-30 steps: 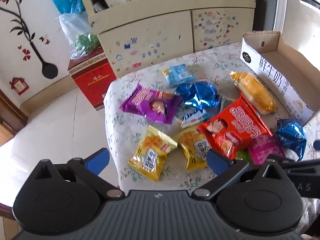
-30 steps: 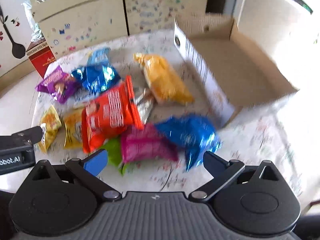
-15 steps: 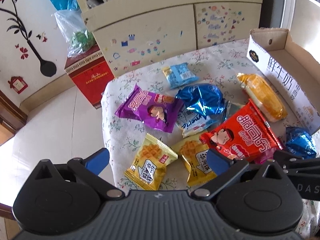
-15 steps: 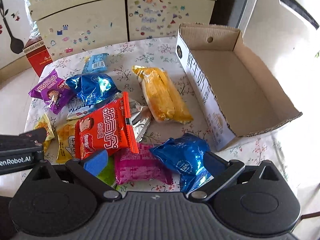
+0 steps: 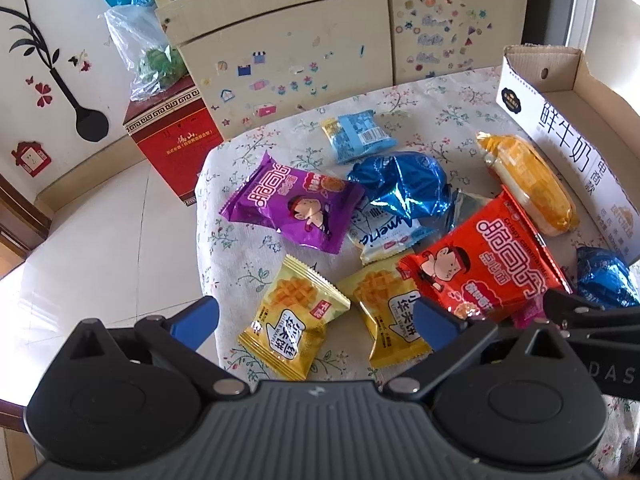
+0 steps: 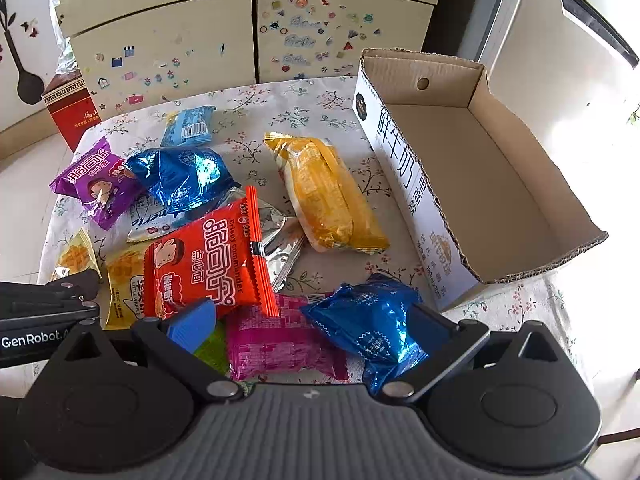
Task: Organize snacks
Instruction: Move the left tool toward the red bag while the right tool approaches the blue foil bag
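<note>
Several snack packets lie on a floral tablecloth (image 5: 256, 256). My left gripper (image 5: 316, 320) is open just above two yellow waffle packets (image 5: 292, 324), beside a purple packet (image 5: 292, 208), a blue foil bag (image 5: 400, 188) and a red packet (image 5: 488, 264). My right gripper (image 6: 312, 324) is open and low over a pink packet (image 6: 276, 344), with a blue foil bag (image 6: 368, 324) lying against its right finger. An orange packet (image 6: 328, 196) lies beside the empty cardboard box (image 6: 480, 168) at the right. The red packet (image 6: 208, 260) sits just ahead of the right gripper's left finger.
A cream cabinet (image 5: 320, 52) with stickers stands behind the table. A red carton (image 5: 172, 136) with a plastic bag on top sits on the floor at the left. A small light-blue packet (image 5: 356, 132) lies at the table's far side. The left gripper's body (image 6: 44, 320) shows at the right view's left edge.
Both grippers have moved lower and closer to the snacks. The right gripper's right finger now lies against the near blue foil bag. No packet has shifted on the cloth.
</note>
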`<state>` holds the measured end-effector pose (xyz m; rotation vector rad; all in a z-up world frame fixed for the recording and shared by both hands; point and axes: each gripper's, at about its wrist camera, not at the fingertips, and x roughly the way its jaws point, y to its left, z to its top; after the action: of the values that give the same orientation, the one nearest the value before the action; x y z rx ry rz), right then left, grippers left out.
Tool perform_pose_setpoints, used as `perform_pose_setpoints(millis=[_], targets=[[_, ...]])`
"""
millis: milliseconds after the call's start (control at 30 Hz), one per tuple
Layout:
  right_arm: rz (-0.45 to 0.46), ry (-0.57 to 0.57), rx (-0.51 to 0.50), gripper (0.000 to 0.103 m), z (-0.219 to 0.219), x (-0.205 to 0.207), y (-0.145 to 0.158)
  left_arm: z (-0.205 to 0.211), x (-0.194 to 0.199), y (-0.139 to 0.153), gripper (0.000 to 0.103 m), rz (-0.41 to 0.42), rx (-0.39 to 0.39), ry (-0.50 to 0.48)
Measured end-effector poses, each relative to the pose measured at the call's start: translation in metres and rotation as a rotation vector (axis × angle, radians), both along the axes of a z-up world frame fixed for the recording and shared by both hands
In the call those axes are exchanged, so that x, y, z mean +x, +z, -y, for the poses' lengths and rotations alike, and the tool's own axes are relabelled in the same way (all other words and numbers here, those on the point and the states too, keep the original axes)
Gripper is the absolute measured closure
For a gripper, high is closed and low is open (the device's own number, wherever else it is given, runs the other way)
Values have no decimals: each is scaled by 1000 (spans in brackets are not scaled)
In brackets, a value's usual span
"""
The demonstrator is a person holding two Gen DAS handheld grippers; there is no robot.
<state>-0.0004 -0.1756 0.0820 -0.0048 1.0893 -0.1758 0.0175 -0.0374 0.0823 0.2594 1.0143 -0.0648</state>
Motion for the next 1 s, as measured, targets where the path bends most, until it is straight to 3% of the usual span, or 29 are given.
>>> perform_pose_setpoints(millis=[1000], targets=[[16,-12,-36,0,6,-4,0,13,-4,-1,2,32,27,-22]])
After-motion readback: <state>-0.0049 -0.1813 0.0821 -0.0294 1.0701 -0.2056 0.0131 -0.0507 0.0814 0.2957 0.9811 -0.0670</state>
